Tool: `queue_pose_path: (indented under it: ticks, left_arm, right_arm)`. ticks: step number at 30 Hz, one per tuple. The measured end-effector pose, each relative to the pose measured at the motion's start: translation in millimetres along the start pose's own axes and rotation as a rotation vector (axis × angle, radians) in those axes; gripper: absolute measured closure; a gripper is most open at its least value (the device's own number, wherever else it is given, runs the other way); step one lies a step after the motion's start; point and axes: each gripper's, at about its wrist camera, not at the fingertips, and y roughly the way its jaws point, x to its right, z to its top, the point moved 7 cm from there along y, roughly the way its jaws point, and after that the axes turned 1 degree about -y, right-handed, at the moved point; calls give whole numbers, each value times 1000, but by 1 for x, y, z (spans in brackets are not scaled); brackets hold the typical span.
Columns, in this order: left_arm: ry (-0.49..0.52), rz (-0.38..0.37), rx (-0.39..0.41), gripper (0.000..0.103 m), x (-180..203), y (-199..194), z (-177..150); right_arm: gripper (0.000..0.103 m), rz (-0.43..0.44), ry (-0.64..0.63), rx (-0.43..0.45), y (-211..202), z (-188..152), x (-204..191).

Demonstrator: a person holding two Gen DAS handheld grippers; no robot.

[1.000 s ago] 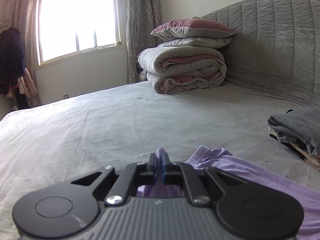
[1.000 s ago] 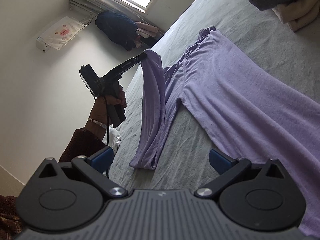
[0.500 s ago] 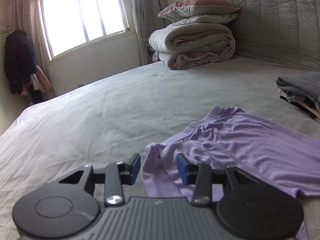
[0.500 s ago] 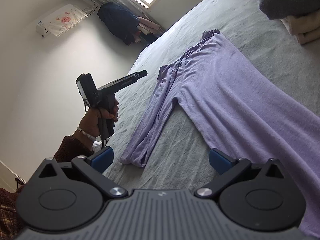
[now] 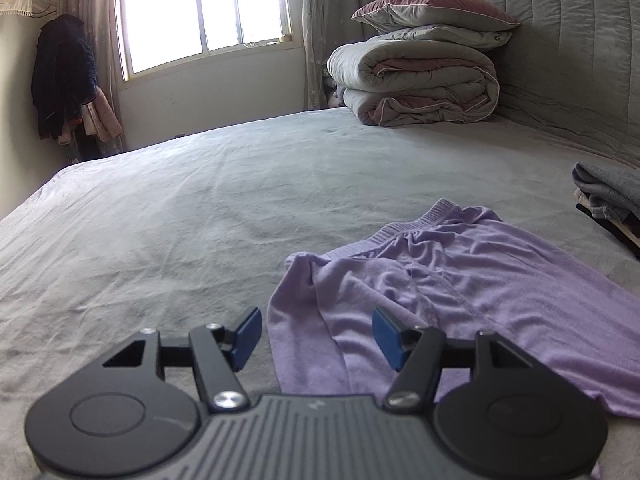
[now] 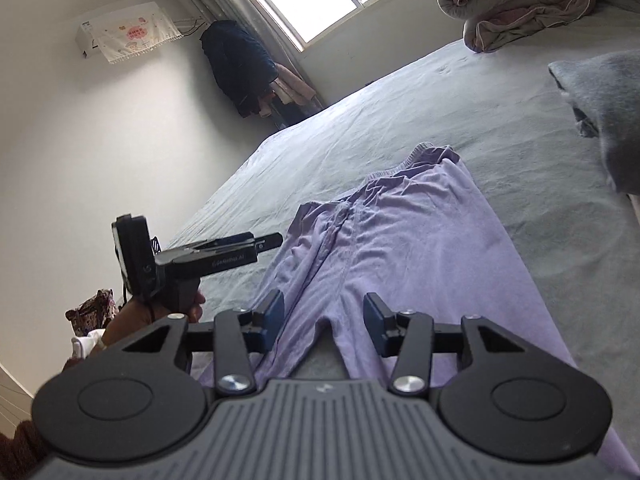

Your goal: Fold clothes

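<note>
Purple trousers [image 6: 420,248] flat on bed [image 5: 200,208], long axis ahead. Right gripper [image 6: 322,322] closing, straddles crotch, unpinched. Left gripper [image 5: 316,338] opening, empty.

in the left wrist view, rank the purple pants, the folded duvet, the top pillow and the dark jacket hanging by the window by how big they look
1. purple pants, though nearness to the camera inflates them
2. folded duvet
3. top pillow and dark jacket: they look about alike, so I won't rank them
</note>
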Motion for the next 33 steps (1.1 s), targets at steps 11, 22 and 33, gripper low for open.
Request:
queue_pose_path:
  ticks: [11, 22, 33]
  left_arm:
    - [29, -8, -12, 40, -11, 15, -8]
    - [-16, -64, 7, 34, -23, 12, -7]
    - [3, -107, 14, 26, -18, 9, -7]
  right_arm:
    - [51, -43, -39, -116, 140, 58, 8]
    - [52, 24, 104, -206, 175, 51, 21]
    - [101, -69, 28, -197, 173, 51, 32]
